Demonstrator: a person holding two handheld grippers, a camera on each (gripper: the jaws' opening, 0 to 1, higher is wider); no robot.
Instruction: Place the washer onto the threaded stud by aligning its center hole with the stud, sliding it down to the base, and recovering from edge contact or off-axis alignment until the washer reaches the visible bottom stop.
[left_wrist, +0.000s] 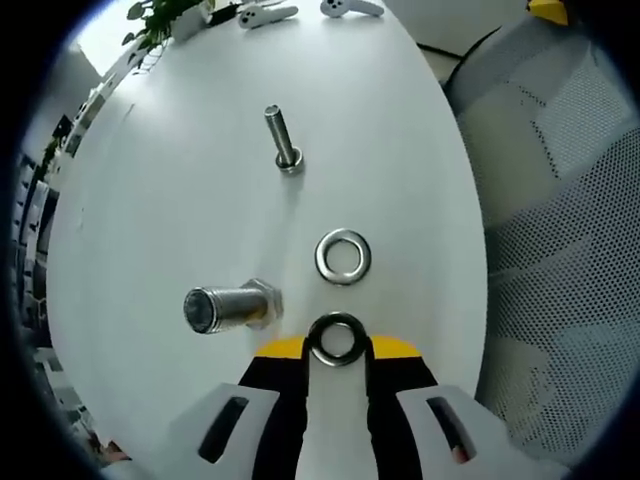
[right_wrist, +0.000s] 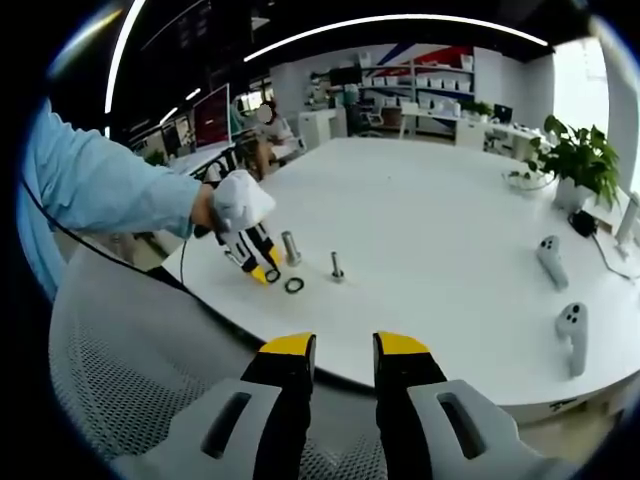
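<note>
Washer (left_wrist: 336, 339) pinched in left claw (left_wrist: 337, 352) tips, angled down over table (left_wrist: 150, 200); right claw (right_wrist: 344, 345) parted, empty.

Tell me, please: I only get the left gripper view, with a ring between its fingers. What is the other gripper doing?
Observer: The right gripper carries nothing, and its fingers stand apart.
Operator: Is it near my studs?
Observer: No. It is held back at the near edge of the table, with a white mesh chair under it.
Operator: And who is holding mine?
Observer: A person's arm in a light blue sleeve reaches in from the side and holds the left gripper down over the table beside the studs.
</note>
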